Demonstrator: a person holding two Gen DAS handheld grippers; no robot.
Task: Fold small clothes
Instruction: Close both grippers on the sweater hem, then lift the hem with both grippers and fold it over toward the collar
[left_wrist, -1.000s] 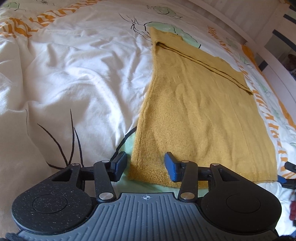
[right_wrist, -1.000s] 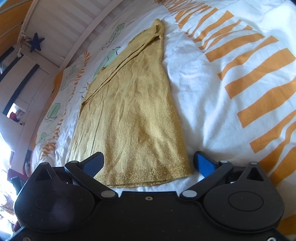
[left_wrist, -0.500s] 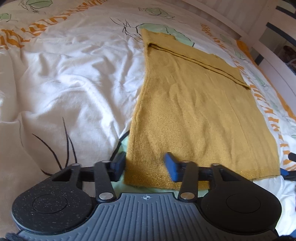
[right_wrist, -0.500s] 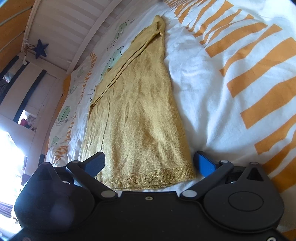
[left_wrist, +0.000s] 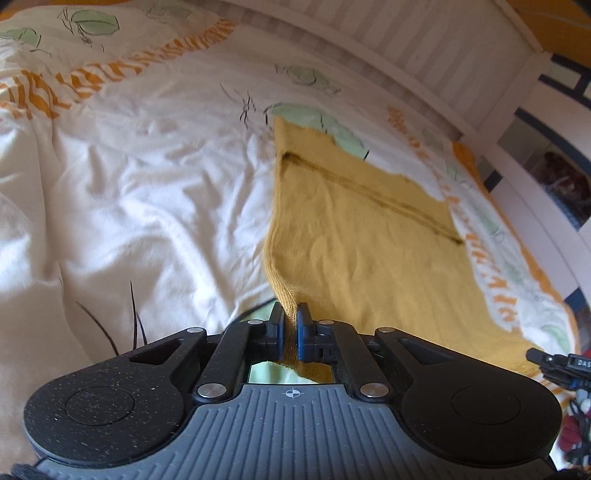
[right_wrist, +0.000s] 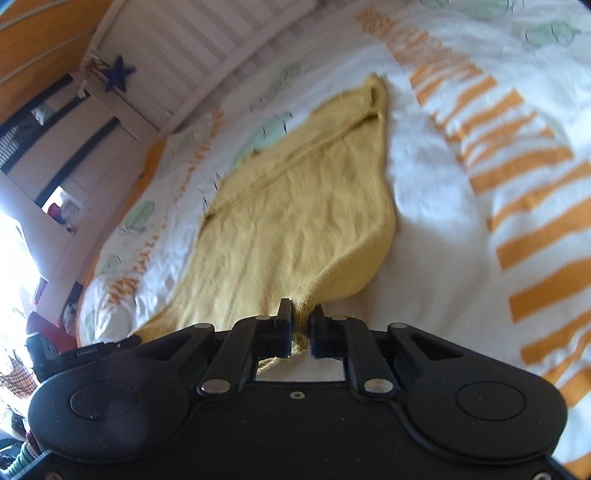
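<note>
A mustard-yellow knit garment (left_wrist: 369, 240) lies flat on the bed, its folded sleeve edge running across the far part. My left gripper (left_wrist: 290, 314) is shut on the garment's near left hem corner and lifts it a little. In the right wrist view the same garment (right_wrist: 295, 206) stretches away from me. My right gripper (right_wrist: 301, 317) is shut on its near right hem corner, which bunches up between the fingers. The other gripper's tip shows at the edge of each view, in the left wrist view (left_wrist: 554, 363) and the right wrist view (right_wrist: 85, 350).
The garment lies on a rumpled white duvet (left_wrist: 129, 203) with orange stripes (right_wrist: 535, 192) and green leaf prints. A white slatted bed rail (left_wrist: 424, 55) runs along the far side. A blue star (right_wrist: 119, 72) hangs on the bedpost.
Both grippers were open, straddling the hem corners. Now both have shut on the corners and raised them, so the near hem lifts off the duvet.
</note>
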